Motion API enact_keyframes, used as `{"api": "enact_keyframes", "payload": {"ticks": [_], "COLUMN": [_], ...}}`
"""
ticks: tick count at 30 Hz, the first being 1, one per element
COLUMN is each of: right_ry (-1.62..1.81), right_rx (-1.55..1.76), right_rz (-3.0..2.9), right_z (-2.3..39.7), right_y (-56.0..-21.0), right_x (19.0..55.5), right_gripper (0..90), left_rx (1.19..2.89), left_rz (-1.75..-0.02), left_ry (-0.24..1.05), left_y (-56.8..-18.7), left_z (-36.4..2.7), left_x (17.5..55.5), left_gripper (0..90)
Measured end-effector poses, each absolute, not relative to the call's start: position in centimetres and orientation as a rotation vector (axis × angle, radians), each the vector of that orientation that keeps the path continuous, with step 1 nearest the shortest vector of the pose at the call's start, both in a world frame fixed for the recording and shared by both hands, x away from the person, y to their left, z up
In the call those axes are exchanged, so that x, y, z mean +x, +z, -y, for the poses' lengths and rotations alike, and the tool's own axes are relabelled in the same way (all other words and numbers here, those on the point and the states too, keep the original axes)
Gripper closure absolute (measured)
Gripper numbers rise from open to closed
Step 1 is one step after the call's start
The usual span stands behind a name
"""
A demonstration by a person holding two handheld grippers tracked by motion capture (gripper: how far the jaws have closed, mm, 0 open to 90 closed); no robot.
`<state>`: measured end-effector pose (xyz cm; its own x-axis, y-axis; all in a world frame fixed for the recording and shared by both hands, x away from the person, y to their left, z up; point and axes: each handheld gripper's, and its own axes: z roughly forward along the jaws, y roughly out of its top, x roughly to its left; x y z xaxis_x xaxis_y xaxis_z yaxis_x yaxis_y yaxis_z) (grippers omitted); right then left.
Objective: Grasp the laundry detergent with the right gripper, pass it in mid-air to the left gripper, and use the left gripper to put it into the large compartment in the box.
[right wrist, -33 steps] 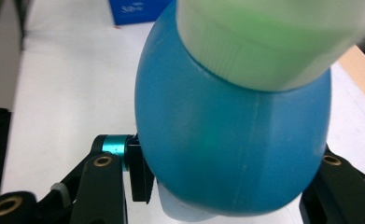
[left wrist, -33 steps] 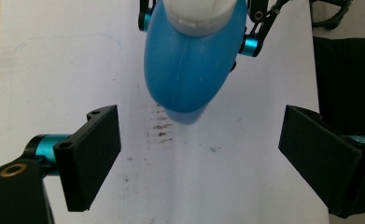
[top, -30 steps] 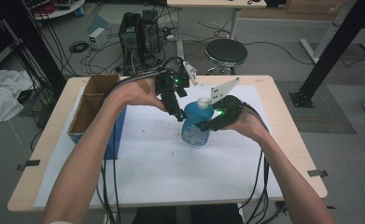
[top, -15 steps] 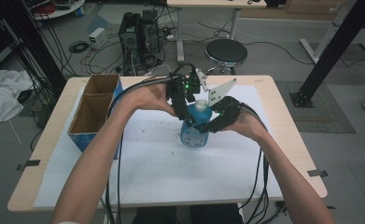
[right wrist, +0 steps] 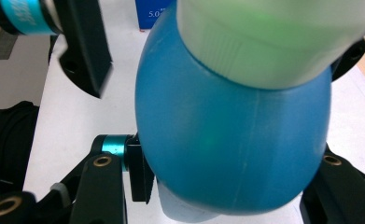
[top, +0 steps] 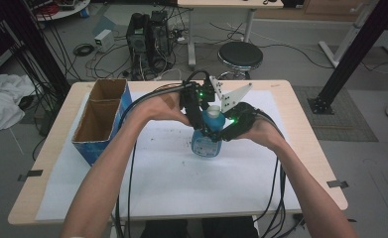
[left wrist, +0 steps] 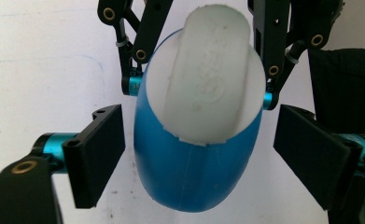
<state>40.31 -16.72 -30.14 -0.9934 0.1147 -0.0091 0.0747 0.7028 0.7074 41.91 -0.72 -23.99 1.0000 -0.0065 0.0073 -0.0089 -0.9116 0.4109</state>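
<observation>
A blue bottle (top: 205, 145) with a white cap (top: 214, 119) stands upright on the white paper. My right gripper (top: 220, 136) comes in from the right and is shut on the blue body (right wrist: 227, 135), one pad on each side. My left gripper (top: 206, 124) reaches down from above, its jaws on either side of the bottle's top. In the left gripper view the cap (left wrist: 208, 79) lies between the two black pads (left wrist: 96, 154), with a gap on each side. The left gripper (left wrist: 201, 156) is open, and its jaws have just been closing with the bottle top between them.
An open blue cardboard box (top: 101, 119) stands at the table's left. White paper (top: 181, 183) covers most of the wooden table (top: 310, 163). Cables trail from both grippers toward the front edge. A stool (top: 238, 53) and a computer tower (top: 147, 37) stand beyond the far edge.
My left gripper has moved right and down, from beside the bottle to over its cap, and its jaws have narrowed. The right gripper and the bottle have stayed put.
</observation>
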Motion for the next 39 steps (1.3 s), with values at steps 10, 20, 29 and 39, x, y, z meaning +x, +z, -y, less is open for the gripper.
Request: {"api": "enact_keyframes", "payload": {"ticks": [10,20,29,39], "right_ry": [1.189,1.194,1.206,1.214], "right_rx": [0.168,0.115,0.119,0.123], "right_rz": [-2.840,-2.816,-2.816,-2.820], "right_z": [16.56,16.53,16.27,16.12], "right_y": [-30.24,-30.28,-30.40,-30.49], "right_x": [40.33,40.62,40.65,40.53], "right_gripper": [45.8,45.8,45.8,45.7], "left_rx": [2.723,2.713,2.712,2.707], "left_rz": [0.015,0.013,0.015,-0.008], "left_ry": [0.011,0.020,0.025,0.022], "left_y": [-24.35,-24.49,-24.53,-24.69], "left_z": [0.81,0.85,0.84,0.89], "left_x": [41.99,42.05,42.05,41.96], "left_gripper": [22.2,24.8,29.0,35.3]}}
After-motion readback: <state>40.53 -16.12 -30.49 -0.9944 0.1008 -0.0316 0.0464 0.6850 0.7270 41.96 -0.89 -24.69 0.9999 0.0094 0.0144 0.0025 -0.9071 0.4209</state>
